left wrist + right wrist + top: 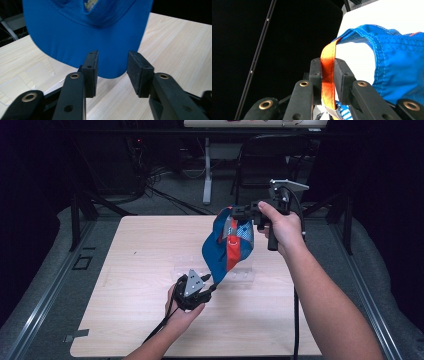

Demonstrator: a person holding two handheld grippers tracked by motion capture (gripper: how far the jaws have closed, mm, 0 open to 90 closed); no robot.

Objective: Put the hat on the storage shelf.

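A blue cap [227, 245] with orange and white panels hangs in the air over the wooden table [140, 250]. My right gripper [243, 213] is shut on its orange back strap [327, 75] and holds it up at the far right. The blue brim [87, 37] hangs downward. My left gripper [212, 286] sits low by the brim's tip; in the left gripper view it [112, 72] stands open, the brim's lower edge just beyond and between its jaws, touching neither pad.
A clear plastic stand [240, 275] lies on the table under the cap. Table legs and a dark chair [270, 160] stand beyond the far edge. Grey floor rails run along both sides.
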